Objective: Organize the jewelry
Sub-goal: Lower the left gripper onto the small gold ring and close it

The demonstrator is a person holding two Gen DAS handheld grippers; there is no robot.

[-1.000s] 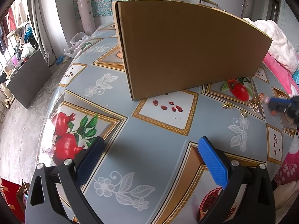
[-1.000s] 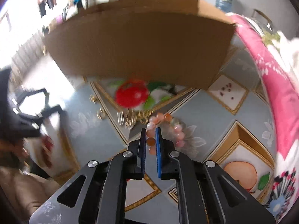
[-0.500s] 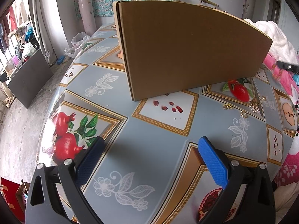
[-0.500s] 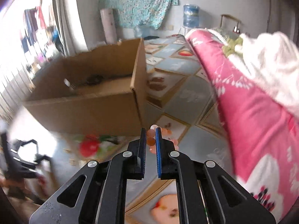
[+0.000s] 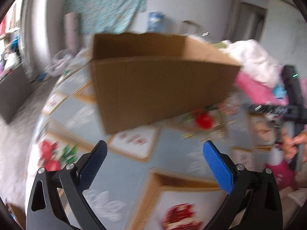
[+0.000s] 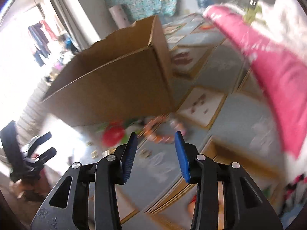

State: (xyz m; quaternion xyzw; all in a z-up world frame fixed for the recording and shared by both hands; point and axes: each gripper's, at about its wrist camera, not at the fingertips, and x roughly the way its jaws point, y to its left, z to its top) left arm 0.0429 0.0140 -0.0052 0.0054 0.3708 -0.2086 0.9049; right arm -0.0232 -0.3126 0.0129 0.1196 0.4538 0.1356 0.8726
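Right gripper (image 6: 155, 140), jaws opening and empty; pink-and-orange beaded bracelet (image 6: 163, 134) lies on the patterned tablecloth (image 6: 239, 115) at frame centre, just past its tips below the brown cardboard box (image 6: 115, 88); left gripper (image 5: 153, 149) spread wide, farther off.

The left tongs (image 5: 153, 149) have two black arms, each with a cut-out window of triangular shape and round silver screws at the joints. The pads (image 5: 218, 168) on the inner side are blue and have a fine ribbed texture. The right tongs (image 6: 156, 140) are built the same: black angular arms, silver screw heads, and narrow blue ribbed pads (image 6: 181, 153). In the left wrist view, the body of the right tongs appears at the right edge as a black frame with a small green light and white markings, too blurred to read. A hand (image 5: 293, 145) is partly visible there, with no sleeve to tell.
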